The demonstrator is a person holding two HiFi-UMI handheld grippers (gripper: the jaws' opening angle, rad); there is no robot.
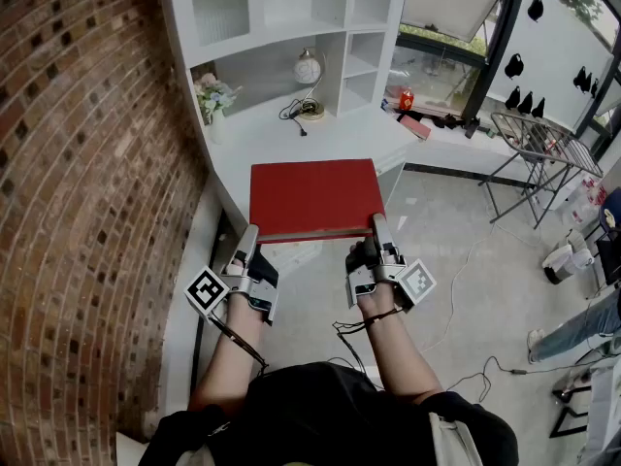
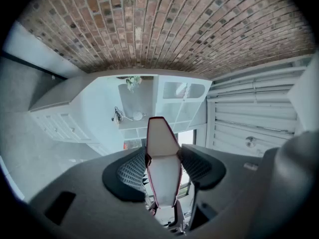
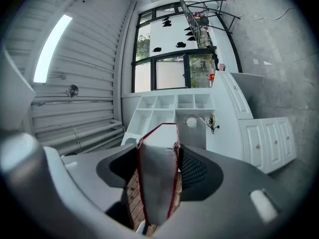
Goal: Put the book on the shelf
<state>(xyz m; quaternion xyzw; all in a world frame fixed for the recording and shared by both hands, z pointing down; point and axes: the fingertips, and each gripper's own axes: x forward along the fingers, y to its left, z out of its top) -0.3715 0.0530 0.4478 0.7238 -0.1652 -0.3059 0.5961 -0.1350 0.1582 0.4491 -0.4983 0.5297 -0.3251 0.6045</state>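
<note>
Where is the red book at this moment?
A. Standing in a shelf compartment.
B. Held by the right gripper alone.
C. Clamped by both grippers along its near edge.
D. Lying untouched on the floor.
C: the left gripper and the right gripper each have their jaws shut on the near edge of the red book.

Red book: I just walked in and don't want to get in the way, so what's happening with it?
A person holds the red book flat between two hand-held grippers. The left gripper is clamped on its near left corner and the right gripper on its near right corner. The book is up in the air in front of the white shelf unit, not yet on any shelf.
</note>
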